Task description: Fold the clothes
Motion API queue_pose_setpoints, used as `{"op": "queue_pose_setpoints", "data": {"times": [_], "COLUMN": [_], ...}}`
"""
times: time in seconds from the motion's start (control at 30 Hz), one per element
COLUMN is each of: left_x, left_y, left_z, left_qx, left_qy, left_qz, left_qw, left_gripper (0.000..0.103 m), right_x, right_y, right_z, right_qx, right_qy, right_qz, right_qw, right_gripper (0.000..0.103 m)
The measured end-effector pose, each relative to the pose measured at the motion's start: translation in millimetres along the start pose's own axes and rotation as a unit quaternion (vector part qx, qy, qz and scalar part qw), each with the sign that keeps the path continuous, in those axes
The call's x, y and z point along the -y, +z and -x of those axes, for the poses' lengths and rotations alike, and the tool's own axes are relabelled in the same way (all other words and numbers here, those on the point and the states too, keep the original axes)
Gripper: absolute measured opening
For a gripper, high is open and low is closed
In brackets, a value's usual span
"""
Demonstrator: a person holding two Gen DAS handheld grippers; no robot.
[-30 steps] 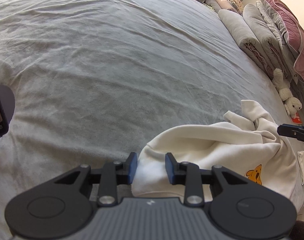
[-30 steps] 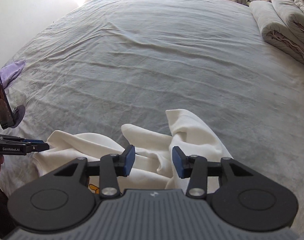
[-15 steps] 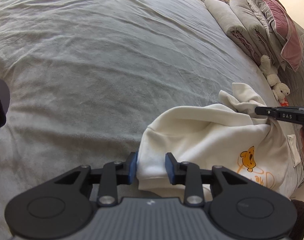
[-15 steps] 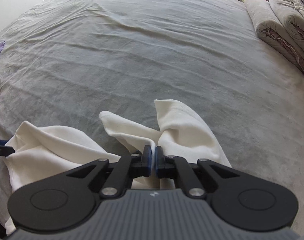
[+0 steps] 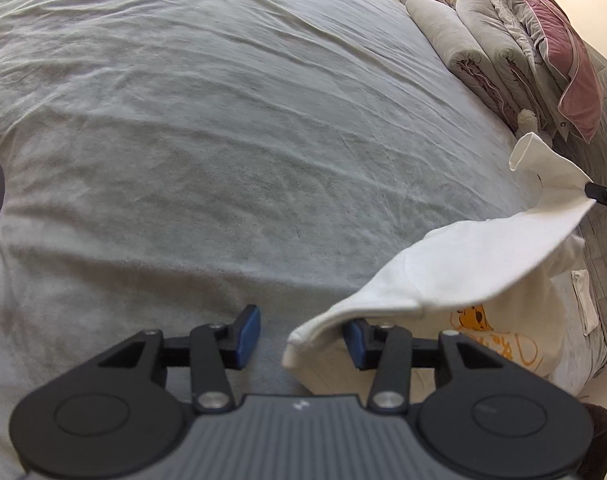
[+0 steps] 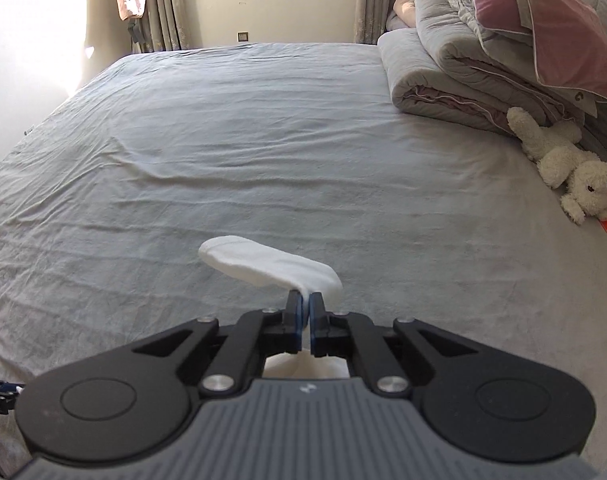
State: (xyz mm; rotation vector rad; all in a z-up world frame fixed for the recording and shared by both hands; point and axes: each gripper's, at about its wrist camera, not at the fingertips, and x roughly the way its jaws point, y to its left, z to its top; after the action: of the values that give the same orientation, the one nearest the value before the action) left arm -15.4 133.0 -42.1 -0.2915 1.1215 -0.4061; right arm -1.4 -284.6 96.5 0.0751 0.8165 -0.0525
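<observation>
wide grey wrinkled bedsheet (image 5: 223, 140) fills both views and carries everything else; stacked grey and mauve rolled quilts (image 5: 503, 52) occupy the upper right of each frame, with a cream plush dog toy (image 6: 563, 160) at right centre of the right wrist view

cream-white soft cotton sweatshirt with an orange cartoon bear print (image 5: 483, 264) sits at the lower right of the left wrist view, its bulk resting on the sheet near the bed edge and one fold drawn up into a taut band; the band's long axis runs diagonally from lower centre of that frame up to the right edge, where the black tip of the right gripper (image 6: 306, 316) pinches its far end; in the right wrist view that gripper's blue pads are pressed together on a thin fold of the cloth, and a cuffed sleeve end (image 6: 239, 254) sticks out beyond them toward frame centre, clear of the sheet

left gripper (image 5: 299, 334), lower centre of its own view, has its jaws opening; the near hem of the band (image 5: 303, 344) lies between them toward the right-hand pad, well apart from the left pad; contact with the right pad cannot be told, so no grip is judged

judgement: the garment lies to the right of the left gripper, so the left is the nearer tool for the free hem, the right already anchoring the far end
</observation>
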Motion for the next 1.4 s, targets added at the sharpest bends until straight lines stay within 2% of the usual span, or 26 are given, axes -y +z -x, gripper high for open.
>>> {"op": "queue_pose_setpoints", "data": {"times": [0.03,0.1,0.17,0.27,0.47,0.73,0.9,1.1,1.2,1.3,1.4], "left_x": [2.8,9.6,19.7,35.6,52.1,65.4,63.3,57.2,51.0,45.7,42.7], "left_y": [-0.1,0.0,3.0,20.6,79.0,165.4,208.8,230.7,233.4,230.6,226.1], "left_z": [-1.5,-3.7,-2.7,5.9,15.4,-20.3,-57.4,-103.1,-122.2,-135.3,-138.2], "left_qx": [0.001,0.003,0.015,0.053,0.1,0.091,0.076,0.065,0.058,0.056,0.064], "left_qy": [0.003,0.014,0.036,0.076,0.122,0.188,0.209,0.245,0.262,0.279,0.284], "left_qz": [-0.002,-0.01,-0.019,-0.046,-0.072,-0.12,-0.123,-0.114,-0.104,-0.102,-0.102], "left_qw": [1.0,0.9999,0.9991,0.9946,0.9849,0.9705,0.967,0.9606,0.9578,0.9532,0.9511], "left_gripper": [0.042,0.021,0.014,0.013,0.012,0.013,0.013,0.013,0.012,0.012,0.013], "right_x": [4.6,11.3,17.9,25.4,41.1,50.4,58.9,60.8,62.5,67.1,75.8], "right_y": [0.1,0.7,1.4,4.8,18.5,43.1,62.7,80.4,86.3,91.7,93.7], "right_z": [0.6,1.1,1.7,1.0,-11.4,-61.3,-106.2,-154.4,-168.8,-174.4,-177.7], "right_qx": [0.001,0.003,0.006,0.013,0.029,0.029,0.026,0.026,0.04,0.052,0.056], "right_qy": [0.003,0.008,0.013,0.013,0.017,0.026,0.022,0.018,0.043,0.054,0.037], "right_qz": [-0.009,-0.024,-0.039,-0.05,-0.088,-0.119,-0.153,-0.178,-0.183,-0.18,-0.169], "right_qw": [1.0,1.0,0.999,0.999,0.996,0.992,0.988,0.984,0.981,0.981,0.983], "right_gripper": [0.004,0.004,0.004,0.004,0.004,0.004,0.004,0.004,0.005,0.015,0.016]}}
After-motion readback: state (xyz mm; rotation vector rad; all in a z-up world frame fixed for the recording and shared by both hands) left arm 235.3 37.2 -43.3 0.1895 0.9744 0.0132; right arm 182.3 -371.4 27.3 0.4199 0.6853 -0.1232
